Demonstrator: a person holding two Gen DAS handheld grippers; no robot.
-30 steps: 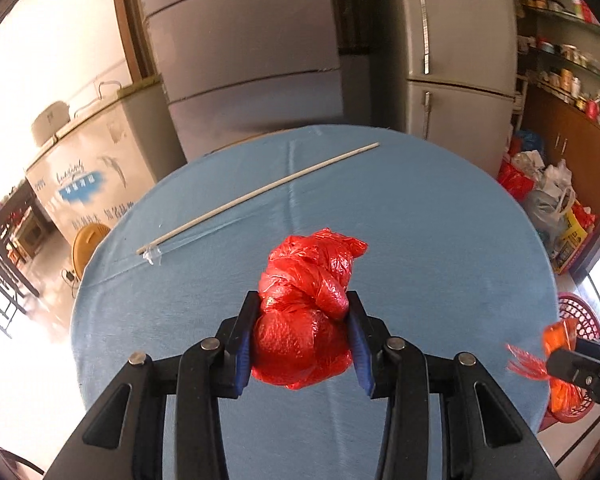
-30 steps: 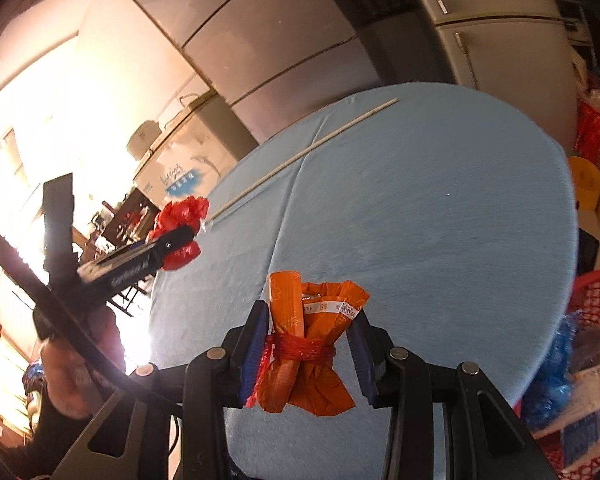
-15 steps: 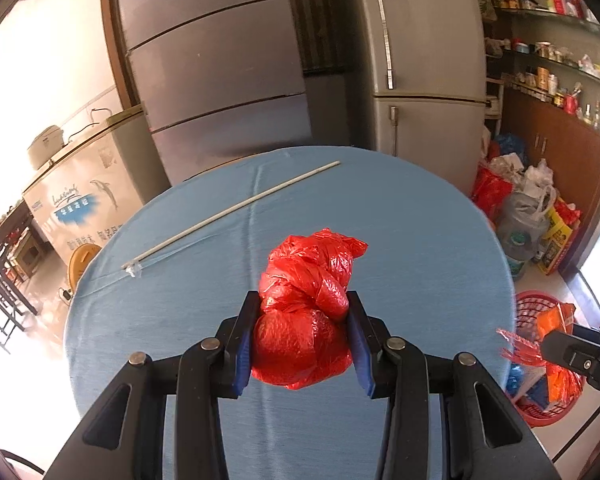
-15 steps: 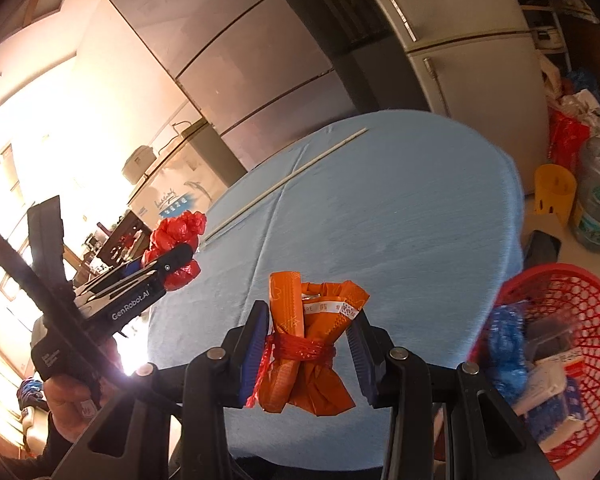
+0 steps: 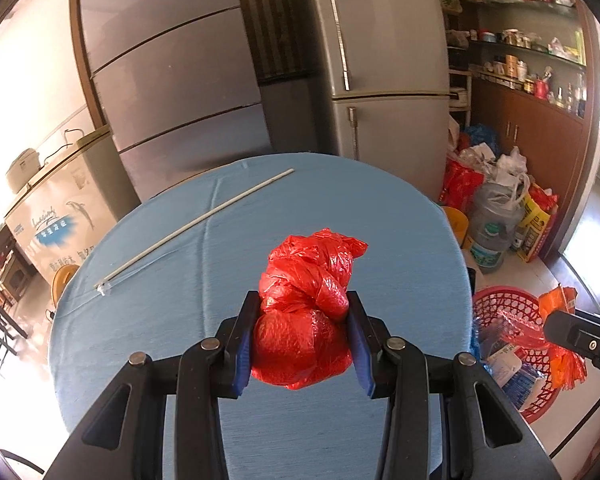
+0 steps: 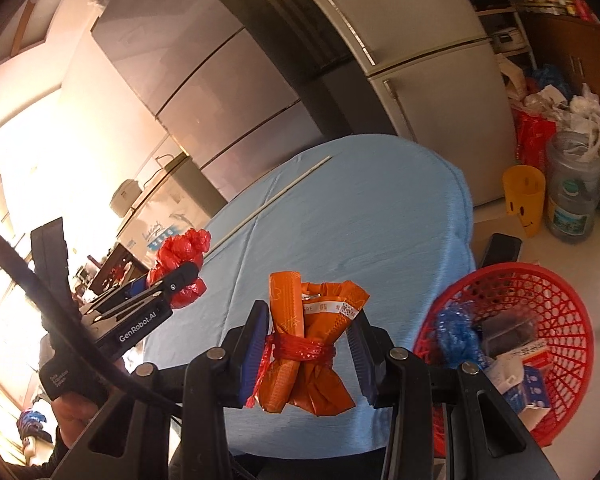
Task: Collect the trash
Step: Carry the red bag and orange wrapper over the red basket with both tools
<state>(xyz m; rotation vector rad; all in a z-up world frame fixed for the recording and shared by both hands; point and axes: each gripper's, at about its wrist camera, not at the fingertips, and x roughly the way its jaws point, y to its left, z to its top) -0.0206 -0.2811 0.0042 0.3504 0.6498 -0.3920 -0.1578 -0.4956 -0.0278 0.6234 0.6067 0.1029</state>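
Red bag (image 5: 304, 320) clamped in left gripper (image 5: 302, 340); right gripper (image 6: 308, 344) grips orange wrapper bundle (image 6: 308, 356), label illegible.

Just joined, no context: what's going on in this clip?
A person is clearing trash with two handheld grippers. The left gripper is clamped on a red bag; the right gripper is clamped on a tied orange wrapper. Both are above the blue table. The red basket beside it already holds trash. A white stick remains on the table.

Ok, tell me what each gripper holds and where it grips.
Left gripper: crumpled red bag, clamped across its lower half. Right gripper: orange wrapper bundle, gripped at its red tie.
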